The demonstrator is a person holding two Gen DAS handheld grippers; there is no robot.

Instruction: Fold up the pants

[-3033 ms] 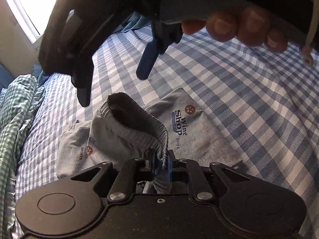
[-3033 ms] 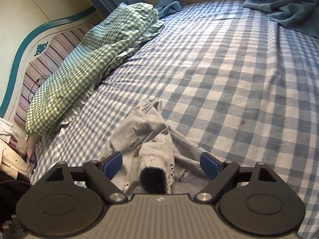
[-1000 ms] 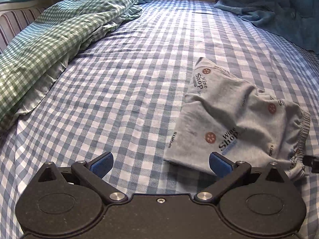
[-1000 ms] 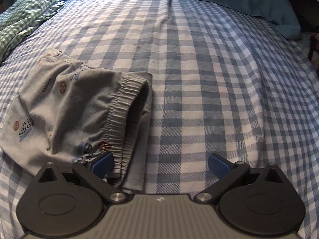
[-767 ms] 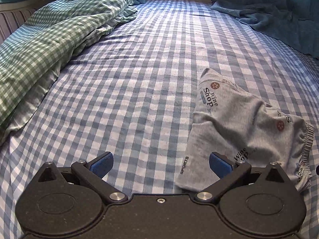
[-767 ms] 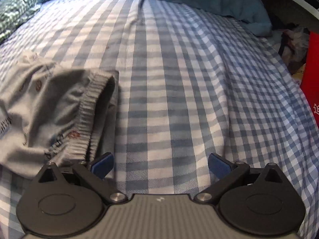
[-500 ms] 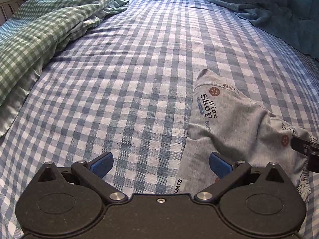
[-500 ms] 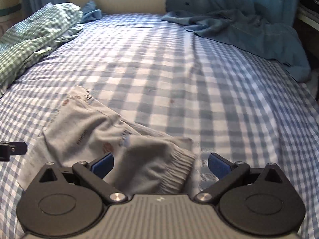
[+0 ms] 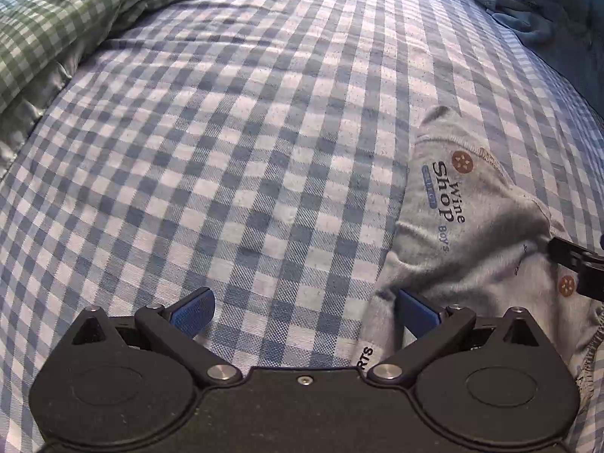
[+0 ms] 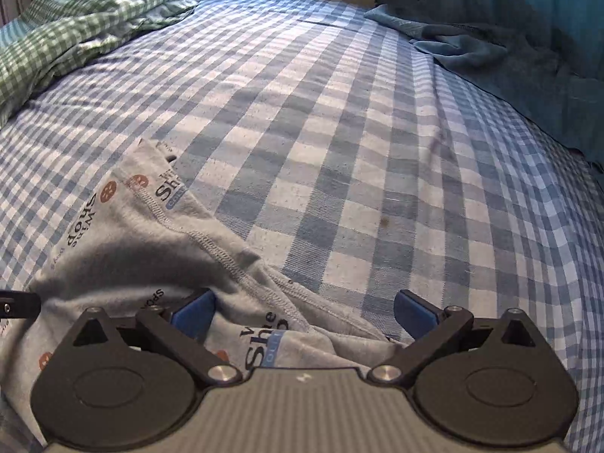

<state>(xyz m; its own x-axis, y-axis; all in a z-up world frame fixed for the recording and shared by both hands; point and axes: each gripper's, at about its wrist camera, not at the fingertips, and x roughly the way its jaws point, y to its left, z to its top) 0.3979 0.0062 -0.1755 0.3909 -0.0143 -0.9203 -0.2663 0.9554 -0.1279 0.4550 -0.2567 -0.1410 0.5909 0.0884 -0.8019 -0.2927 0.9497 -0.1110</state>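
Grey printed pants (image 9: pixel 472 226) lie folded on the blue checked bed sheet (image 9: pixel 245 132), at the right of the left wrist view. My left gripper (image 9: pixel 304 313) stands open low over the sheet, its right fingertip at the pants' left edge. A black tip of the other gripper (image 9: pixel 573 260) pokes in from the right over the fabric. In the right wrist view the pants (image 10: pixel 124 249) fill the lower left. My right gripper (image 10: pixel 304 311) is open just above them, the cloth bunched between and under its fingers.
A green checked pillow (image 9: pixel 56 26) lies at the far left of the bed, its other view (image 10: pixel 75 26) showing the same pile. Dark blue cloth (image 10: pixel 509 49) is heaped along the far right. The bed's right edge drops off past the sheet.
Three seconds ago my left gripper was shut on the waistband; it has since let go and stands open. Both grippers moved lower and closer to the pants, which now lie flatter.
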